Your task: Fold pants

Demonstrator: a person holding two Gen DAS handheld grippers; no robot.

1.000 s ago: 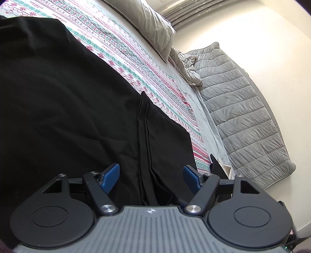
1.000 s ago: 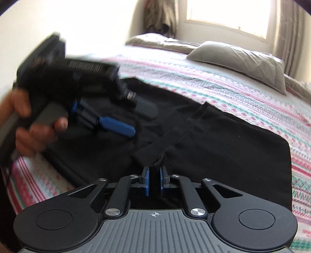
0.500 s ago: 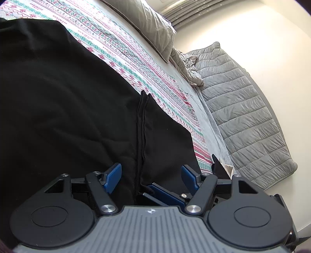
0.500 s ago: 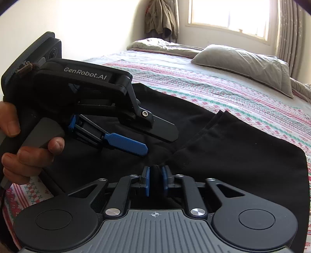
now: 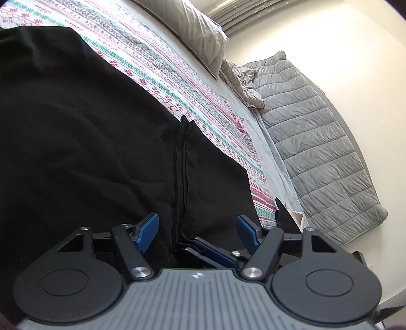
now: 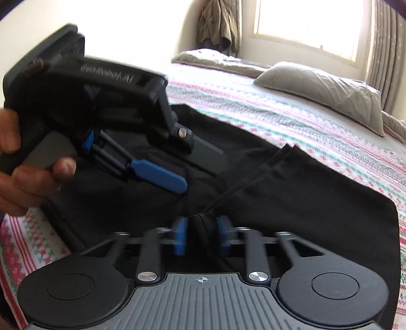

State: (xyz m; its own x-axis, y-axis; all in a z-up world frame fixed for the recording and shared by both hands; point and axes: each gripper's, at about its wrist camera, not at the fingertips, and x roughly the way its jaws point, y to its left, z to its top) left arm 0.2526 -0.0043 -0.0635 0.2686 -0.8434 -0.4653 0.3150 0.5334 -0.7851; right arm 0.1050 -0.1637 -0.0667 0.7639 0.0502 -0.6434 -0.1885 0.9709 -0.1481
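Black pants (image 5: 83, 132) lie spread on the patterned bedspread (image 5: 162, 73), with a folded hem edge (image 5: 184, 157) running toward my left gripper. My left gripper (image 5: 198, 228) is open just above the pants, its blue pads (image 5: 146, 229) wide apart on either side of the hem edge. The right gripper's fingers (image 5: 215, 252) show below it. In the right wrist view my right gripper (image 6: 200, 236) has its blue pads a little apart with a bunch of black pants fabric (image 6: 201, 223) between them. The hand-held left gripper (image 6: 157, 175) hovers open over the pants (image 6: 304, 203).
A grey pillow (image 5: 200, 33) and a crumpled sheet (image 5: 241, 83) lie at the head of the bed. A grey quilted blanket (image 5: 319, 142) hangs along the bed's far side by the wall. A window (image 6: 307, 22) and hanging clothes (image 6: 218, 25) are behind the bed.
My right gripper's pads have spread apart around the fabric they pinched. The left gripper has shifted slightly, staying open over the hem edge.
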